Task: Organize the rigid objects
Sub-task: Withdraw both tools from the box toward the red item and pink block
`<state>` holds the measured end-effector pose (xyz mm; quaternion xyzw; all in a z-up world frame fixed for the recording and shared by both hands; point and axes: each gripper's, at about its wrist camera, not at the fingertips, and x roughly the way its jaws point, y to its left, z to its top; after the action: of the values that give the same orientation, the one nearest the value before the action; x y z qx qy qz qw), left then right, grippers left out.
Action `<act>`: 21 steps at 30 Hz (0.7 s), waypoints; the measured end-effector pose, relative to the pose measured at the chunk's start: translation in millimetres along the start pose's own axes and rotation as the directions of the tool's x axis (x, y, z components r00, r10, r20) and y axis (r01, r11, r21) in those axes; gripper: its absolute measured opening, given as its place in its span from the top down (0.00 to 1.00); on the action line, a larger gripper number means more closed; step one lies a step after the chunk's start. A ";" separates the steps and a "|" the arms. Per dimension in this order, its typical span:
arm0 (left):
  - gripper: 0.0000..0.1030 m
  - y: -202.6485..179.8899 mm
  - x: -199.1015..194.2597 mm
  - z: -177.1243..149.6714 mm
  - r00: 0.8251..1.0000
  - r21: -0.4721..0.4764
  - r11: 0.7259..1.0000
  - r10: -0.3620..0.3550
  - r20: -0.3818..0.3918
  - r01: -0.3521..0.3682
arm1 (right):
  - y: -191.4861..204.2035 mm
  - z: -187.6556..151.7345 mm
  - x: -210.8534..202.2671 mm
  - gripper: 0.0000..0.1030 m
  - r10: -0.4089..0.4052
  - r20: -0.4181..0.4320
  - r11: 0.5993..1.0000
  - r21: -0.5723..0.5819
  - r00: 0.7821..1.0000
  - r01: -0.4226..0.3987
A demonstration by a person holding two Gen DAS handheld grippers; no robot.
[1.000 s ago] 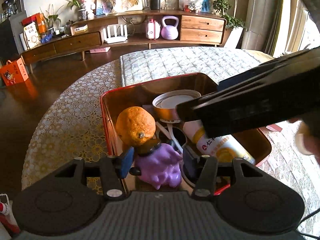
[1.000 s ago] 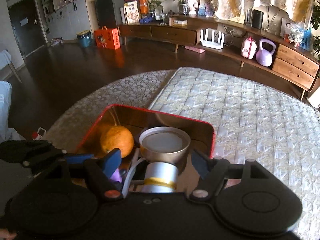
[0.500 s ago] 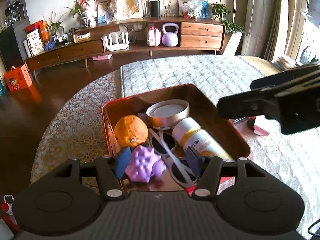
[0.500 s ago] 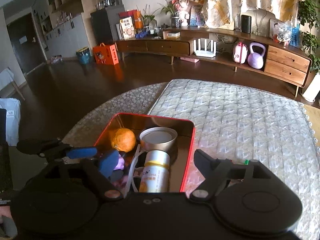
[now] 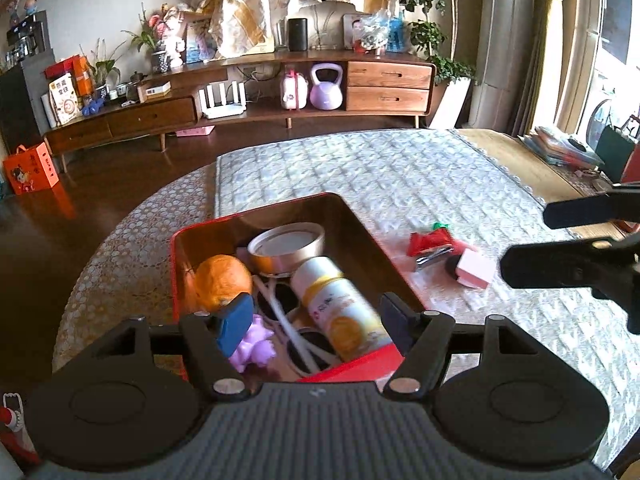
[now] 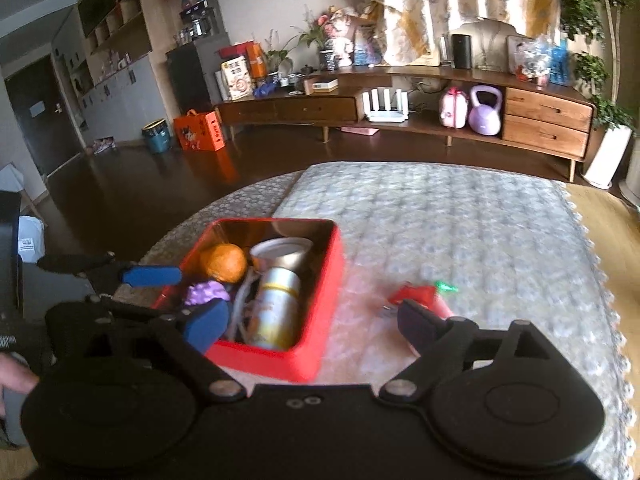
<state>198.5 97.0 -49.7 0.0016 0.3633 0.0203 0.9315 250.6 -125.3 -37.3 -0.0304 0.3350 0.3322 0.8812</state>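
Observation:
A red tin box (image 5: pixel 352 366) (image 6: pixel 332 280) sits on the quilted mat. It holds an orange (image 5: pixel 222 282) (image 6: pixel 224 262), a purple spiky toy (image 5: pixel 256 344) (image 6: pixel 206 292), a white and yellow bottle (image 5: pixel 340 310) (image 6: pixel 276 312), a round gold tin (image 5: pixel 286 246) (image 6: pixel 282 252) and white-framed sunglasses (image 5: pixel 286 322). My left gripper (image 5: pixel 316 316) is open and empty above the box's near end. My right gripper (image 6: pixel 312 322) is open and empty, right of the box. A red wrapper (image 5: pixel 430 238) (image 6: pixel 416 292) and a pink block (image 5: pixel 476 268) lie on the mat.
The round table (image 5: pixel 116 264) has a patterned cloth under the quilted mat (image 6: pixel 460 216). A metal clip (image 5: pixel 434 258) lies by the red wrapper. A long wooden sideboard (image 5: pixel 248 108) stands across the dark floor behind.
My left gripper let go of the purple toy, opened and drew back from the box. My right gripper pulled back and to the right, off the box. The bottle lies in the box.

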 end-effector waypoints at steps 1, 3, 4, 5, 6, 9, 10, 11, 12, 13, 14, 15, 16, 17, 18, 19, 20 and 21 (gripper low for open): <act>0.31 -4.2 0.0 0.6 1.000 0.003 1.000 -0.003 0.000 0.003 | -5.6 -4.1 -4.0 0.04 -0.007 0.004 1.000 0.000 1.000 0.007; 0.28 -10.9 0.6 1.2 1.000 0.004 1.000 -0.013 -0.001 0.013 | -14.2 -11.6 -9.0 0.02 -0.021 0.006 1.000 0.001 1.000 0.021; 0.23 -14.0 1.0 1.8 1.000 0.003 1.000 -0.017 0.000 0.017 | -18.0 -15.2 -10.8 0.00 -0.021 0.004 1.000 -0.002 1.000 0.021; 0.19 -17.1 1.3 2.2 1.000 0.002 1.000 -0.022 0.004 0.022 | -22.0 -19.1 -12.1 0.00 -0.021 0.002 1.000 -0.005 1.000 0.021; 0.19 -20.3 1.6 2.9 1.000 0.000 1.000 -0.027 0.009 0.027 | -25.6 -23.2 -13.0 0.00 -0.023 0.001 1.000 -0.007 1.000 0.023; 0.19 -28.7 6.4 5.2 0.999 -0.013 0.999 -0.046 0.002 0.047 | -34.4 -34.1 -14.8 0.00 -0.032 -0.005 0.999 -0.011 0.999 0.032; 0.19 -31.1 8.3 5.8 0.999 -0.018 0.999 -0.052 0.000 0.052 | -37.6 -37.2 -14.0 0.00 -0.037 -0.007 0.999 -0.011 0.999 0.037; 0.19 -34.5 10.1 7.1 0.998 -0.021 0.998 -0.057 -0.003 0.057 | -40.3 -39.8 -13.8 0.00 -0.041 -0.006 0.999 -0.011 0.999 0.041; 0.19 -37.8 12.2 8.8 0.998 -0.023 0.998 -0.061 -0.004 0.061 | -42.4 -41.5 -12.8 0.00 -0.044 -0.006 0.999 -0.012 0.999 0.044; 0.19 -41.4 13.8 10.8 0.998 -0.021 0.998 -0.063 -0.003 0.063 | -44.9 -42.9 -11.1 0.00 -0.050 -0.006 0.999 -0.014 0.999 0.050; 0.19 -44.8 16.3 13.5 0.998 -0.018 0.998 -0.063 -0.003 0.063 | -48.0 -44.8 -10.3 0.00 -0.054 -0.005 0.998 -0.015 0.999 0.054; 0.19 -47.7 18.4 16.1 0.998 -0.016 0.998 -0.061 -0.004 0.061 | -50.6 -45.5 -8.5 0.00 -0.055 -0.004 0.998 -0.017 0.998 0.055; 0.19 -50.8 20.9 19.7 0.998 -0.016 0.998 -0.059 -0.004 0.059 | -53.9 -46.7 -7.0 0.00 -0.056 -0.005 0.998 -0.017 0.998 0.056; 0.19 -53.4 24.1 23.7 0.998 -0.022 0.998 -0.059 -0.005 0.058 | -57.3 -48.3 -6.0 0.00 -0.056 -0.006 0.998 -0.016 0.998 0.056; 0.19 -56.1 28.1 28.6 0.998 -0.029 0.998 -0.060 -0.009 0.060 | -59.5 -49.2 -3.6 0.00 -0.057 -0.008 0.998 -0.016 0.998 0.056; 0.19 -58.8 31.6 32.9 0.998 -0.034 0.998 -0.062 -0.012 0.062 | -61.7 -50.4 -2.0 0.00 -0.056 -0.008 0.998 -0.017 0.998 0.056; 0.19 -62.2 35.9 38.2 0.998 -0.037 0.997 -0.063 -0.015 0.062 | -63.5 -51.2 0.4 0.00 -0.057 -0.008 0.998 -0.021 0.998 0.057; 0.19 -65.3 39.1 42.4 0.998 -0.038 0.997 -0.064 -0.019 0.064 | -65.0 -52.1 3.1 0.00 -0.059 -0.009 0.998 -0.028 0.998 0.059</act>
<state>258.3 33.8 -46.1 -0.0277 0.3719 -0.0026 0.9279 261.9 -188.5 -90.5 -0.0541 0.3334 0.3107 0.8885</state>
